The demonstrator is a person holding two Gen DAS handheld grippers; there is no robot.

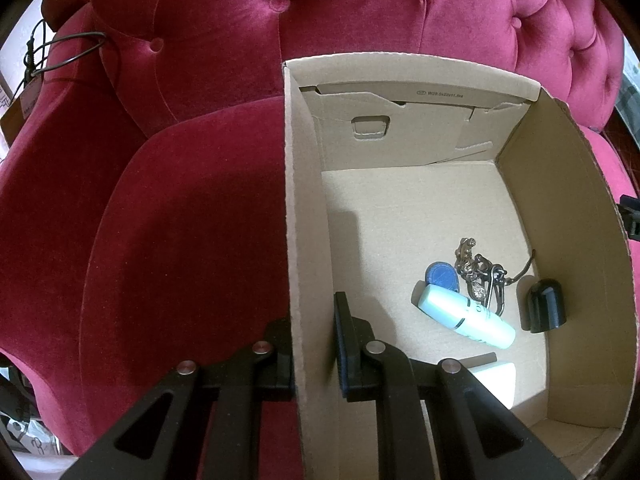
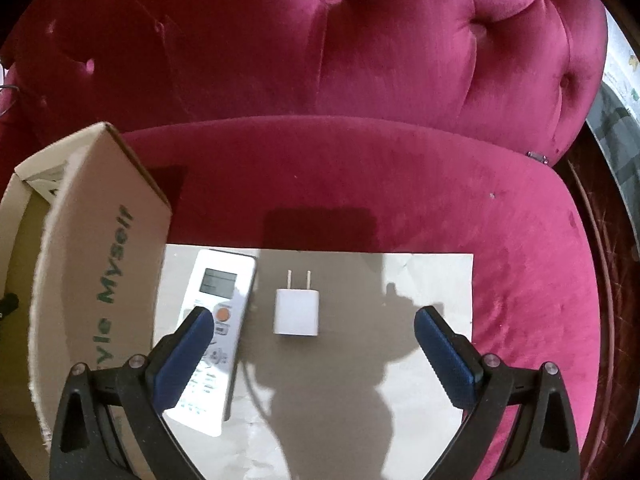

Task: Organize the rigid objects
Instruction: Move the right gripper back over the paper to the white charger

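Note:
An open cardboard box [image 1: 304, 200] stands on a red velvet sofa seat. My left gripper [image 1: 310, 314] is shut on its left wall, one finger outside and one inside. On the box floor lie a pale-green tube [image 1: 466, 316], a blue tag [image 1: 440, 276], a bunch of keys [image 1: 480, 272], a black cap [image 1: 544, 306] and a white object [image 1: 496, 380]. In the right wrist view my right gripper [image 2: 315, 314] hangs open over a white paper sheet [image 2: 400, 420]. A white plug charger [image 2: 296, 312] lies between its fingers, below them. A white remote [image 2: 218, 292] lies under the left finger, next to the box [image 2: 92, 240].
The tufted sofa back [image 2: 360, 40] rises behind the seat [image 2: 500, 208]. A thin black cable [image 1: 64, 40] hangs over the sofa's left arm. The seat's right edge drops off towards dark wood [image 2: 600, 260].

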